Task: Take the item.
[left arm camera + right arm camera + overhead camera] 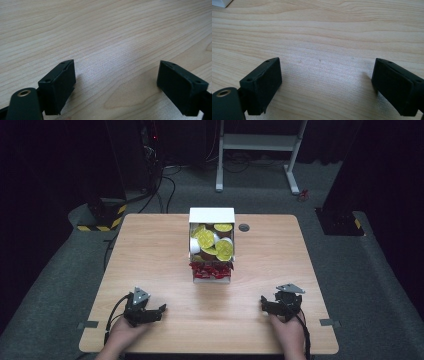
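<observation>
A white box (211, 215) stands at the middle of the wooden table (150, 255). Its rear part holds several round cups with yellow lids (206, 239); its front part holds red wrapped packets (210, 268). My left gripper (161, 310) rests near the front left of the table, held by a hand, pointing right toward the centre. In the left gripper view its jaws stand wide apart over bare wood, so the left gripper (116, 82) is open. My right gripper (263, 304) rests at the front right, pointing left. The right gripper (327, 85) is open with nothing between its jaws.
A small dark round cap (244, 227) sits in the tabletop right of the box. A corner of the white box (222, 3) shows at the top left of the right gripper view. Beyond the table stand a white metal frame (260, 142) and cables on grey carpet.
</observation>
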`<state>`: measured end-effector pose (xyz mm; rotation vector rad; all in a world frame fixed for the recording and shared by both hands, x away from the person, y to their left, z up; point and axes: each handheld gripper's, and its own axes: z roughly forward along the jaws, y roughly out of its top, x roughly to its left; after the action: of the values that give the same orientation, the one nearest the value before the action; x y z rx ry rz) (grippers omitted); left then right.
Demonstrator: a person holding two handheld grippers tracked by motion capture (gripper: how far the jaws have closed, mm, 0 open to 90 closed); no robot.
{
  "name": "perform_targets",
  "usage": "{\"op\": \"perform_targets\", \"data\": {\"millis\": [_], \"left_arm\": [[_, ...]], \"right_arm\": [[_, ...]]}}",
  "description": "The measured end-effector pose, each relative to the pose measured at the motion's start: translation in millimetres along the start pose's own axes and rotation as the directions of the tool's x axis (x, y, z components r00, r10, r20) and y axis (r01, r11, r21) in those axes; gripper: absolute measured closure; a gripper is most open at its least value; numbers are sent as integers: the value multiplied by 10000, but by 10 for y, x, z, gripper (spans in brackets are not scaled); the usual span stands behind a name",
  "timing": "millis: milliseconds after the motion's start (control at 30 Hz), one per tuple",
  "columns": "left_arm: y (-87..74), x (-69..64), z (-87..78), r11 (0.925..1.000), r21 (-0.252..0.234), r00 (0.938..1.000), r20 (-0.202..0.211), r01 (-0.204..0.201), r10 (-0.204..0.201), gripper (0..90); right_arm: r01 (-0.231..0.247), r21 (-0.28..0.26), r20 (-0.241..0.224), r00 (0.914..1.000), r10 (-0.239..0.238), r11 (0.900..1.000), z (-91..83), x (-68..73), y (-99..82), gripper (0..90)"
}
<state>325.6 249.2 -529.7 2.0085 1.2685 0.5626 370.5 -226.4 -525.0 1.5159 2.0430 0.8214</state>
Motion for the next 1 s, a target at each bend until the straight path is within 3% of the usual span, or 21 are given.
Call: {"op": "perform_targets", "data": {"millis": [600, 800, 1000], "left_arm": [[-2, -7, -2, 10000, 37, 10000, 2, -37, 37, 154], [-3, -5, -3, 10000, 42, 10000, -12, -56, 56, 154], [-6, -5, -8, 10000, 59, 10000, -32, -63, 64, 155]], "right_arm": [[-24, -4, -28, 10000, 23, 10000, -2, -1, -2, 94], [242, -65, -188, 9995, -244, 9997, -9, -11, -11, 99], [203, -37, -242, 9995, -204, 9998, -13, -8, -13, 98]]}}
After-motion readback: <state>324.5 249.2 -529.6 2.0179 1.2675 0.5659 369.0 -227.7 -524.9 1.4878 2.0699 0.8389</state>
